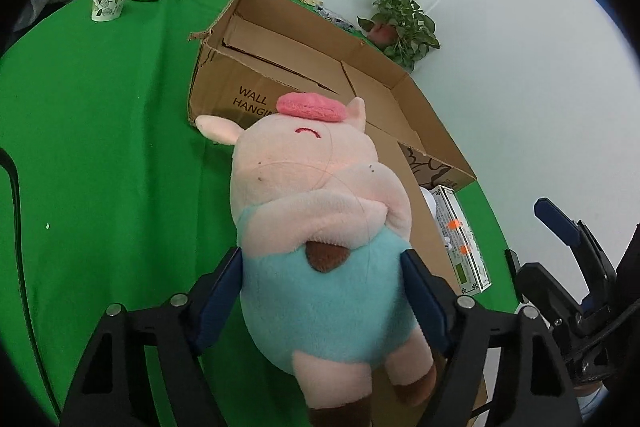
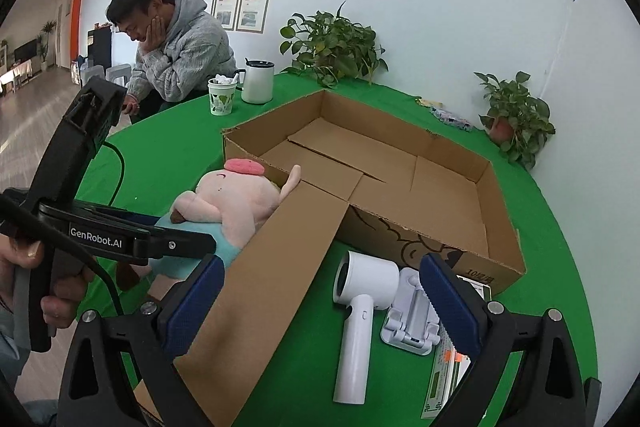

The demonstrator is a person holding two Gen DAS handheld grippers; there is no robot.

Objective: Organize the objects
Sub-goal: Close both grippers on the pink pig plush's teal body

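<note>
I see the open brown cardboard box (image 2: 400, 183) in the middle of the green-clothed round table (image 2: 176, 155), one flap folded out toward me. The pink plush pig in a blue shirt (image 1: 320, 227) sits between my left gripper (image 1: 320, 291) fingers, left of that flap, head toward the box. Right of the flap, before the box, lies the white handheld dryer (image 2: 358, 311); the white plastic stand (image 2: 410, 319) lies just right of it. Behind the box stand two leafy potted plants (image 2: 332, 45).
</note>
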